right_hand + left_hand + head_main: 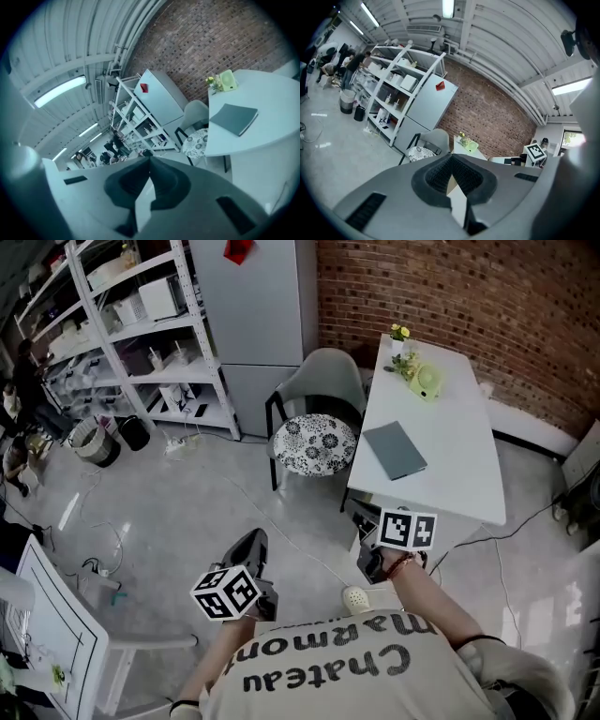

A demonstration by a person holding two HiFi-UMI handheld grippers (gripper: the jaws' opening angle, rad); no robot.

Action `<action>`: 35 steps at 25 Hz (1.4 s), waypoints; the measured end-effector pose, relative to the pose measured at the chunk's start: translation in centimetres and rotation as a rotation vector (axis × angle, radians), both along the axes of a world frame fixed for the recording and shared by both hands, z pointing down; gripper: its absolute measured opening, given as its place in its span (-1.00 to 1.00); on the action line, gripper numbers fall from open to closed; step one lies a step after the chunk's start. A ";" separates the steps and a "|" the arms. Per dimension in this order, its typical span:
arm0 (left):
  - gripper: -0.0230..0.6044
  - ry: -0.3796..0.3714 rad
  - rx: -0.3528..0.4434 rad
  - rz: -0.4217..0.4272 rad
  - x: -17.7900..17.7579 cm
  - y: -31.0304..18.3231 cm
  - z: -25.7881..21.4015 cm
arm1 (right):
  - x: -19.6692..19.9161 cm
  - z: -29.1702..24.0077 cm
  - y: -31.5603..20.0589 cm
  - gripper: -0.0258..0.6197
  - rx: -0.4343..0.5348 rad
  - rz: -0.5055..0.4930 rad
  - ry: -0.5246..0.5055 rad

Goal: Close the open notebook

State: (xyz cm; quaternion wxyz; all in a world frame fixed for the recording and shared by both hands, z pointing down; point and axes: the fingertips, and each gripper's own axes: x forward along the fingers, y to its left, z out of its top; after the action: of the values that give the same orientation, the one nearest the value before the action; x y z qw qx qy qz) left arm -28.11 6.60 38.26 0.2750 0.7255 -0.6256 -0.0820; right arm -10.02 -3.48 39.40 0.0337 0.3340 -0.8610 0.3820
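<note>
The grey notebook (395, 449) lies closed and flat on the white table (450, 474); in the right gripper view the notebook (233, 118) is also closed, out ahead on the tabletop. My right gripper (362, 518) hangs off the table's near edge, short of the notebook, and in its own view its jaws (150, 159) are shut with nothing between them. My left gripper (253, 540) is over the floor to the left, well away from the table. Its jaws (451, 157) meet at the tip, empty.
A grey chair with a patterned cushion (314, 442) stands at the table's left side. A small flower pot and a green object (419, 376) sit at the table's far end. Metal shelves (141, 324) and a tall cabinet (253, 306) line the back. Cables cross the floor.
</note>
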 end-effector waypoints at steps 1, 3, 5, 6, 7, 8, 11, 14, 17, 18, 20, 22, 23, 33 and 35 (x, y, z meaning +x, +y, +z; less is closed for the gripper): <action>-0.92 -0.016 0.008 -0.002 0.0 0.2 -0.3 | -0.4 -0.8 0.4 -0.91 0.028 -0.008 -0.019; -0.92 -0.034 0.019 -0.006 -0.1 0.7 -0.7 | -1.1 -2.0 1.2 -0.91 0.075 -0.021 -0.035; -0.92 -0.031 0.029 -0.009 0.0 1.2 -1.3 | -1.6 -3.0 1.9 -0.91 0.122 -0.031 -0.030; -0.92 -0.028 0.036 -0.010 0.1 1.3 -1.6 | -1.6 -3.4 2.2 -0.91 0.146 -0.031 -0.024; -0.92 -0.028 0.044 -0.010 0.2 1.4 -1.9 | -1.6 -3.8 2.5 -0.91 0.168 -0.028 -0.016; -0.92 -0.030 0.053 -0.010 0.4 1.5 -2.2 | -1.5 -4.1 2.6 -0.91 0.188 -0.022 -0.008; -0.92 -0.043 0.074 -0.013 0.9 1.6 -2.8 | -0.7 -4.7 2.7 -0.91 0.254 0.020 0.037; -0.92 -0.039 0.082 -0.023 1.1 1.9 -3.2 | 0.1 -5.3 2.7 -0.91 0.329 0.068 0.104; -0.92 -0.033 0.090 -0.023 1.1 2.1 -3.3 | 0.5 -5.4 2.6 -0.91 0.370 0.098 0.169; -0.92 -0.033 0.090 -0.023 1.0 2.1 -3.2 | 0.5 -5.3 2.7 -0.91 0.375 0.100 0.188; -0.92 -0.037 0.090 -0.023 0.9 2.2 -3.0 | 0.4 -4.9 2.8 -0.91 0.375 0.095 0.208; -0.92 -0.035 0.095 -0.022 0.9 2.2 -2.9 | 0.4 -4.6 3.0 -0.91 0.369 0.087 0.215; -0.92 -0.033 0.098 -0.021 1.0 2.1 -2.9 | 0.4 -4.5 3.0 -0.91 0.367 0.084 0.220; -0.92 -0.031 0.109 0.010 2.0 1.2 -3.5 | 1.1 -4.4 3.1 -0.91 0.360 0.091 0.254; -0.92 -0.033 0.109 0.011 1.8 1.1 -3.5 | 1.3 -4.2 3.1 -0.91 0.358 0.101 0.260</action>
State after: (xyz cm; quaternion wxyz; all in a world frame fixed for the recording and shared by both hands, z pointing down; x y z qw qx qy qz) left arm -26.28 7.73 34.71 0.2251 0.7440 -0.6207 -0.1024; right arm -8.73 -0.42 35.21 0.0653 0.4236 -0.8857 0.1782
